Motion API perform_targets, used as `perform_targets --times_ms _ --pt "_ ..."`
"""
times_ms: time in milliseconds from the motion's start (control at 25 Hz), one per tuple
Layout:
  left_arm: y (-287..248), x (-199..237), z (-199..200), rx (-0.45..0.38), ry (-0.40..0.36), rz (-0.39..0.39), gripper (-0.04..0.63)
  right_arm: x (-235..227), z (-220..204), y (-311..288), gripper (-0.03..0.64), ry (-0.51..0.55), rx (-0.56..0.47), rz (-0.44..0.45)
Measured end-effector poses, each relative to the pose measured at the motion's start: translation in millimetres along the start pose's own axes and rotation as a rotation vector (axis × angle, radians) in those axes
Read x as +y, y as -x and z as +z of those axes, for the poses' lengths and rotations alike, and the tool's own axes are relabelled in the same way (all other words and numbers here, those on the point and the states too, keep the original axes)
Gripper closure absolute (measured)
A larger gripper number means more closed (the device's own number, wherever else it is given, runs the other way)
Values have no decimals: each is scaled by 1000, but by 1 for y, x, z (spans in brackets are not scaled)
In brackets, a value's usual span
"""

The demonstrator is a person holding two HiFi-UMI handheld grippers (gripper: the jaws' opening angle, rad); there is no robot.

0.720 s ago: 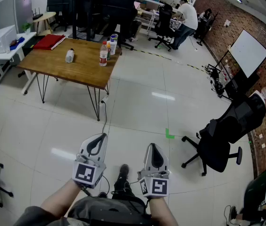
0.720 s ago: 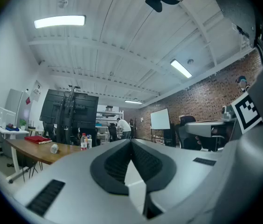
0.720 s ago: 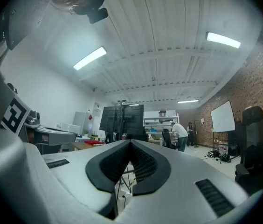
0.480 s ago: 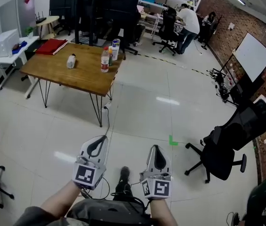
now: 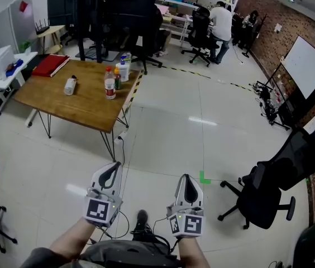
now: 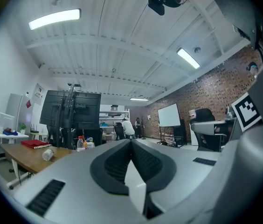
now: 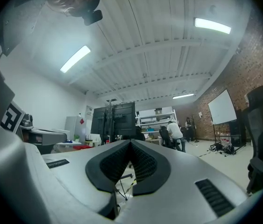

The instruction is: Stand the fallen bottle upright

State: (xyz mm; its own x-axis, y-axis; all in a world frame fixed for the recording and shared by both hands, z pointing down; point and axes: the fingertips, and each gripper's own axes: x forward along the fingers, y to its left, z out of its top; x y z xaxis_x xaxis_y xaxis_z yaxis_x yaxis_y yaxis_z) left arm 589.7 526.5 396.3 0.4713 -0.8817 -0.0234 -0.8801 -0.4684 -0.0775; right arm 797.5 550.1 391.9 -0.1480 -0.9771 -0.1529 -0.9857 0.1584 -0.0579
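Both tools are empty, jaws pressed together: the left tool (image 5: 113,171) and the right tool (image 5: 187,183), held side by side. The fallen bottle (image 5: 70,85) lies on its side on the wooden desk (image 5: 85,109), well ahead of the left tool and off to its left, far out of reach. Just to the bottle's right stands a red-capped bottle (image 5: 110,84). As I judge it, reaching the bottle with jaws unopened would shove it rolling toward the desk edge. A careless sweep could also topple the standing neighbour.
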Motion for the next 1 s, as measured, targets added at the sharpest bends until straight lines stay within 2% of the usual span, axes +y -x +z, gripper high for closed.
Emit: perform_targets --times_ms 240,440,680,1000 --pt "-102 -7 10 8 15 21 584 -75 0 -79 612 -22 2 -4" --pt "-166 -17 23 0 26 43 584 -117 -2 -123 612 -17 4 32" --pt "-200 -25 19 25 48 69 584 -156 -5 -148 612 -33 4 30" --pt "-224 -23 23 33 49 86 584 -174 -4 -165 612 -43 9 31"
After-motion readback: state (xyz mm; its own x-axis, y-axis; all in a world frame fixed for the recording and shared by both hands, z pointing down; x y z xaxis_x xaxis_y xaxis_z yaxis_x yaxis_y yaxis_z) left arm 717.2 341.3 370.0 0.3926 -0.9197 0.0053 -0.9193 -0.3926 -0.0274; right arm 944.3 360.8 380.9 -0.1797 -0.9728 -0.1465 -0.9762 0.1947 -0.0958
